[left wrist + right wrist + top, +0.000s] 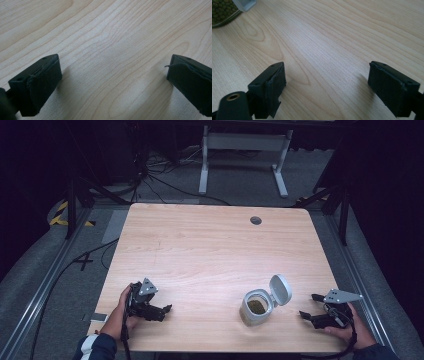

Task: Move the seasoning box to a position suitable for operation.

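At the near edge of the wooden table, the left gripper lies well to the left of the jar, jaws spread wide over bare wood. The right gripper sits just right of the jar, also released and empty. The jar stands open, green beans inside, its hinged lid flipped up behind.

Black tongs, grey top plates, navy sleeves
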### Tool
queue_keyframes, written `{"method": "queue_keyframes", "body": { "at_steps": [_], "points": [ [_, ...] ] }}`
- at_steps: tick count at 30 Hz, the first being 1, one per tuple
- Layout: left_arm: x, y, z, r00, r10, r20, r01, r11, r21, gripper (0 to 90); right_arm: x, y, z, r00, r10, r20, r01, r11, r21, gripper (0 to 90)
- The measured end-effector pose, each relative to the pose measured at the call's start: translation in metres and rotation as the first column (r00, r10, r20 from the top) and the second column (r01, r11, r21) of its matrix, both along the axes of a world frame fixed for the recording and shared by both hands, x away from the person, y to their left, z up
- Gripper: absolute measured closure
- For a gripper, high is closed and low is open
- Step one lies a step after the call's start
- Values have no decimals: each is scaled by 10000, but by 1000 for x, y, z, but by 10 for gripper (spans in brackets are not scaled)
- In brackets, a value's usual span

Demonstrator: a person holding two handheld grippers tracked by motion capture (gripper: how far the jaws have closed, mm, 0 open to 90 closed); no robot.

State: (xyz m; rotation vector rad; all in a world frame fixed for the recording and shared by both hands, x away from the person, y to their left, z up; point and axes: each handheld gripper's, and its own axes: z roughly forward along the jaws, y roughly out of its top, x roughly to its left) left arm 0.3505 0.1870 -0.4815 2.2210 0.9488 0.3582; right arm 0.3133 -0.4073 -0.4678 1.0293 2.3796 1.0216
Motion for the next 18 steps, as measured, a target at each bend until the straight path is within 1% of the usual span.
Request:
{"method": "queue_keyframes", "body": {
  "at_steps": [5, 8, 10, 13, 14, 15, 16, 18],
  "points": [
    [0, 0, 0, 10000, 24, -16, -24, 10000, -19, 5, 0, 0, 1, 10000, -21, -32, 20, 10000, -46, 148],
    [0, 0, 0, 10000, -37, -4, 37, 10000, 15, 5, 0, -1, 2, 10000, -27, -90, 26, 9999, -114, 173],
    [0, 0, 0, 10000, -36, -3, 36, 10000, 10, 5, 0, -2, 3, 10000, -55, -45, 54, 9999, -122, 248],
    [-1, 0, 0, 10000, -8, -47, 7, 10000, -14, 5, 0, -4, 5, 9997, -248, -21, 248, 9997, -80, 367],
    [-1, 0, 0, 10000, 7, -16, -7, 10000, -30, 5, 0, -4, 5, 9997, -263, -7, 263, 9996, -57, 422],
    [-1, 0, 0, 10000, -5, -45, 5, 10000, -17, 5, -1, -5, 6, 9998, -215, 49, 215, 9997, -93, 501],
    [-1, 0, 0, 10000, -10, -48, 10, 10000, -14, 5, -1, -5, 7, 9998, -144, 169, 147, 9998, -163, 541],
    [-1, 0, 0, 10000, -7, -47, 7, 10000, -16, 5, -2, -5, 9, 9995, -74, 302, 75, 10000, -41, 651]
  ]
}}
